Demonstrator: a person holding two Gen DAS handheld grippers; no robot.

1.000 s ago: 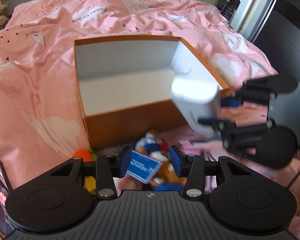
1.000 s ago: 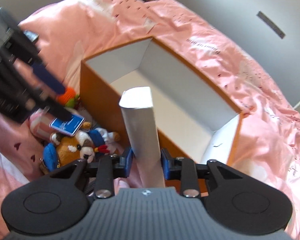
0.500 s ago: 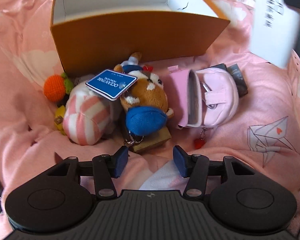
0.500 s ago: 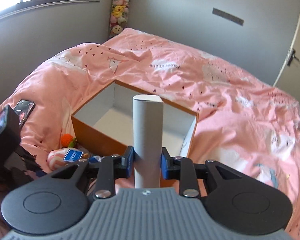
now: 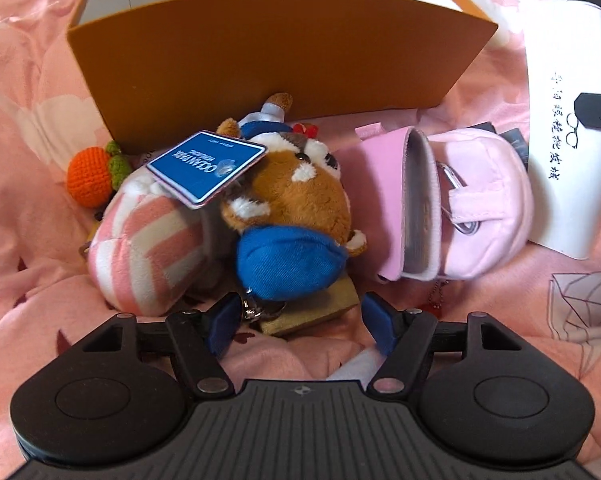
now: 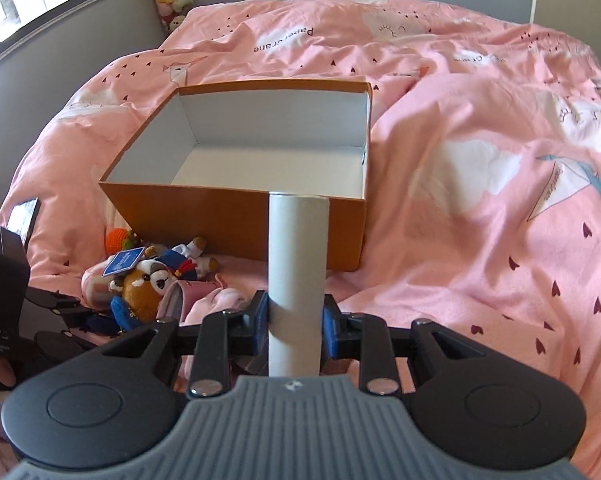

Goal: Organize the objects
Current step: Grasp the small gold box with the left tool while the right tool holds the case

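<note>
Jaws on the left gripper (image 5: pixel 298 326) are opening wide above the toy heap, their blue pads clear of everything — a metal keyring clasp and the edge of a tan block lie between them, ungripped. Just beyond sits a brown plush animal (image 5: pixel 296 196) with a blue paw and a blue tag (image 5: pixel 206 166), a pink-striped plush (image 5: pixel 148 248) to its left, an orange crochet ball (image 5: pixel 90 176) farther left, and a pink pouch (image 5: pixel 452 208) to its right. The right gripper (image 6: pixel 294 326) clamps a white case (image 6: pixel 297 280) upright, near the orange box's (image 6: pixel 236 216) near wall. That box sits open on the pink duvet (image 6: pixel 480 200).
</note>
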